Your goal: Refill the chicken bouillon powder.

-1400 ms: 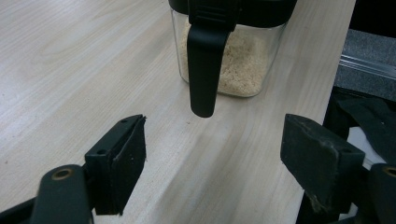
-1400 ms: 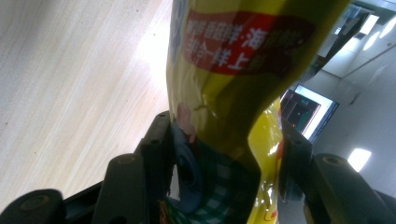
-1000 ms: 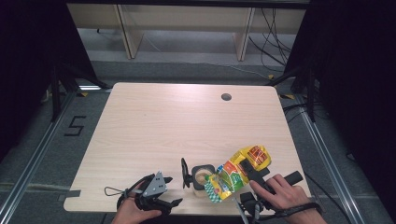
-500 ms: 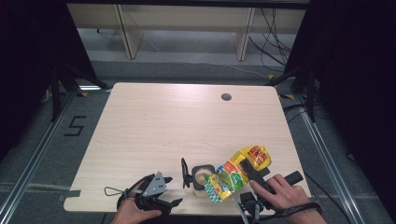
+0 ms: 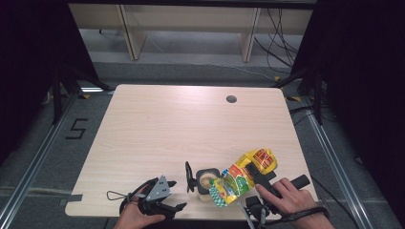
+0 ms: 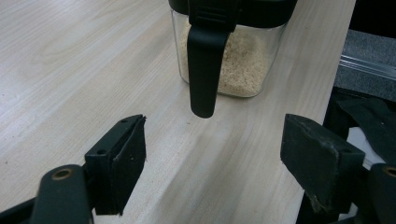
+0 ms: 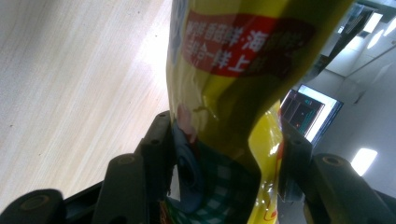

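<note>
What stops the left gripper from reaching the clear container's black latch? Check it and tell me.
Probably nothing. The left gripper is open and faces the black latch on the clear container, with bare table between.

My left tongs sit gaping wide at lower left of the frame; my right tongs, lower right, are clamped tight.

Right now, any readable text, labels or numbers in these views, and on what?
"5": dark numeral taped on the grey floor left of the light wooden table.
White characters on the red band of the yellow foil snack bag: blurred, unreadable.
Clear plastic container of beige granules: no label.
</note>
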